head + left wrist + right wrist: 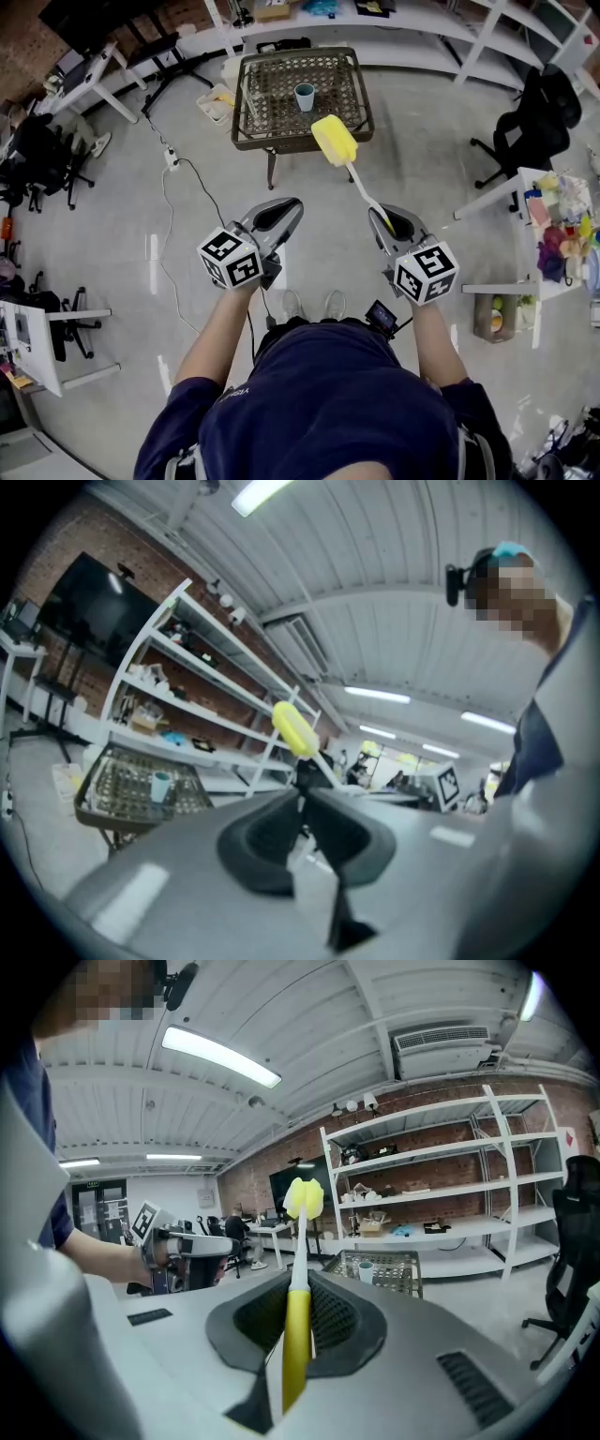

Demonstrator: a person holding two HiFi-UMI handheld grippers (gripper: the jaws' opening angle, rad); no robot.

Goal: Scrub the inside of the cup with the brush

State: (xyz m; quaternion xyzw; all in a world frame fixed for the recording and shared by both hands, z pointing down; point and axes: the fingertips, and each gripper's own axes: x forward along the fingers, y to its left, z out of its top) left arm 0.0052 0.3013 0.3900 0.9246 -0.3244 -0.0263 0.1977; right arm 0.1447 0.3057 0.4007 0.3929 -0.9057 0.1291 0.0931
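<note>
Ready to scrub: a brush (349,169) with a yellow sponge head is clamped by its handle between the closed jaws of the right gripper (389,221), its head angled toward eleven o'clock. The left gripper (282,212) is seen fully closed, with nothing held. The cup (305,97) is left upright on a wicker table (281,143) at twelve o'clock, well apart from both tools. Unsteadied, the cup could be tipped or shoved once the brush is pressed in.

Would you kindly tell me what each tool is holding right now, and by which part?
The right tool grips the long brush with the yellow sponge head by its yellow handle end; the left tool is shut on nothing.
</note>
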